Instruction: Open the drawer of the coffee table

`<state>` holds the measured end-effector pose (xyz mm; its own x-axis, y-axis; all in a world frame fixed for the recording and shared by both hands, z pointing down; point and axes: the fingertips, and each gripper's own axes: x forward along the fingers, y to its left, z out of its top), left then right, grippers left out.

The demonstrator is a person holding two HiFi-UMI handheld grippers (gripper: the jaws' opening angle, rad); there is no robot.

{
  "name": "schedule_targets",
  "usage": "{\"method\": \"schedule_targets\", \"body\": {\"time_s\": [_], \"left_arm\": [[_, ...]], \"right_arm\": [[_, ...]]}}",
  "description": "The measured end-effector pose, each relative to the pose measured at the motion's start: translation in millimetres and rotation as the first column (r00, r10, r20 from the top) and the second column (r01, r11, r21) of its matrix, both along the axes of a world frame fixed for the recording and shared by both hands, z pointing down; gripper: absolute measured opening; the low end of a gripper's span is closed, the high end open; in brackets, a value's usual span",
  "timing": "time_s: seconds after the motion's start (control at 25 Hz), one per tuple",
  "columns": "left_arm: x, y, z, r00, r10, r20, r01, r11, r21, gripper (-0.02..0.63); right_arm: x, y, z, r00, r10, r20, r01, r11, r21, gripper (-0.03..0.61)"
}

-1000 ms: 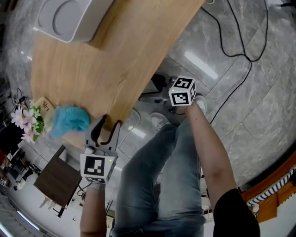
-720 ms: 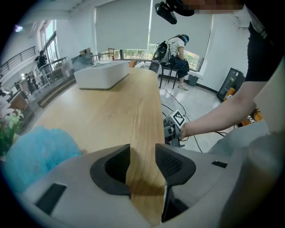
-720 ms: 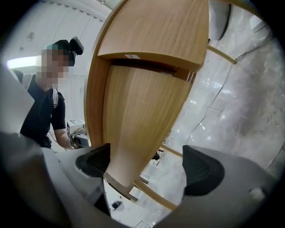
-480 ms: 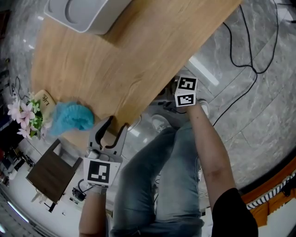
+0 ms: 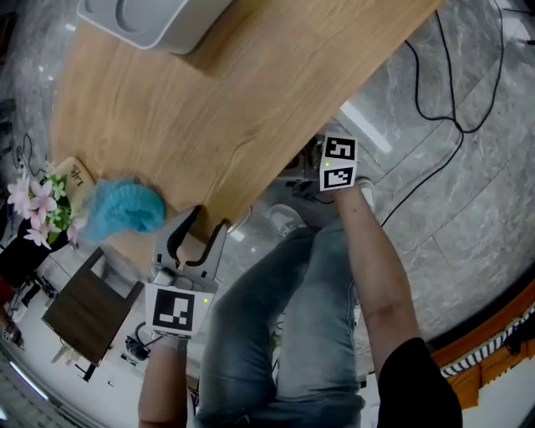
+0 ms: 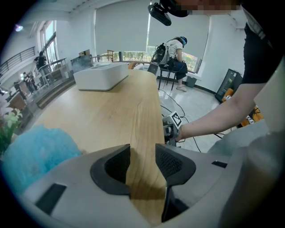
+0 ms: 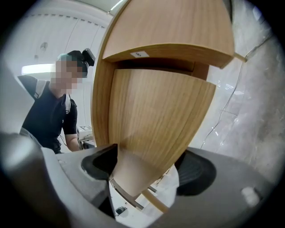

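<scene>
The coffee table point(image 5: 226, 92) has a light wooden top. Its drawer front point(image 7: 156, 111) hangs under the top's lip in the right gripper view. My right gripper point(image 7: 147, 171) points up at it. Its jaws have just been closing, and the panel's lower edge fills the gap between the pads. From the head view only its marker cube point(image 5: 338, 163) shows, at the table's near edge, with the jaws hidden under the top. My left gripper point(image 5: 207, 224) point(image 6: 142, 162) hovers open over the table's near corner, with nothing between its fingers.
A fluffy blue cloth point(image 5: 121, 213) point(image 6: 35, 149) lies left of the left gripper. A white box point(image 5: 142, 21) point(image 6: 101, 75) stands at the table's far end. Pink flowers point(image 5: 33, 209), a dark side table point(image 5: 88, 305) and black floor cables point(image 5: 443, 92) surround it. The person's jeans-clad legs point(image 5: 284, 326) are below.
The right gripper's cube has edged a little closer under the table's edge. The left gripper has kept its place by the corner.
</scene>
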<state>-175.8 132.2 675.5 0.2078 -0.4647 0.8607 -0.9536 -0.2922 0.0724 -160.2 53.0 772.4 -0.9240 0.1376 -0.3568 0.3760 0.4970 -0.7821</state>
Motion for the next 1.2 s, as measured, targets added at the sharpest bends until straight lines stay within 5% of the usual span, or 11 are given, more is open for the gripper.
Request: {"method": "schedule_targets", "body": {"time_s": [0.2,0.36,0.52,0.72,1.0,1.2], "left_arm": [[1,0,0,1.0,-0.015,0.0,0.015,1.0,-0.004,0.176],[0,0,1,0.997,0.076,0.02,-0.076,0.997,0.032,0.176],[0,0,-1,1.0,-0.01,0.007,0.01,1.0,0.012,0.176],[-1,0,2,0.997,0.07,0.035,-0.071,0.997,0.033,0.176],[1,0,0,0.999,-0.033,0.017,0.034,0.999,-0.017,0.176],[-1,2,0,0.998,0.046,0.049,-0.046,0.999,0.003,0.175]], "right_arm": [[10,5,0,1.0,0.002,0.012,-0.002,1.0,-0.014,0.394],[31,12,3,1.0,0.002,0.016,-0.001,1.0,-0.03,0.348],[53,23,4,1.0,-0.006,0.013,0.006,0.999,-0.035,0.348],[73,33,5,1.0,0.007,0.016,-0.006,0.999,-0.053,0.347],[95,43,6,1.0,-0.004,0.013,0.005,0.998,-0.069,0.347],[111,51,5,1.0,-0.022,0.008,0.023,0.996,-0.082,0.347]]}}
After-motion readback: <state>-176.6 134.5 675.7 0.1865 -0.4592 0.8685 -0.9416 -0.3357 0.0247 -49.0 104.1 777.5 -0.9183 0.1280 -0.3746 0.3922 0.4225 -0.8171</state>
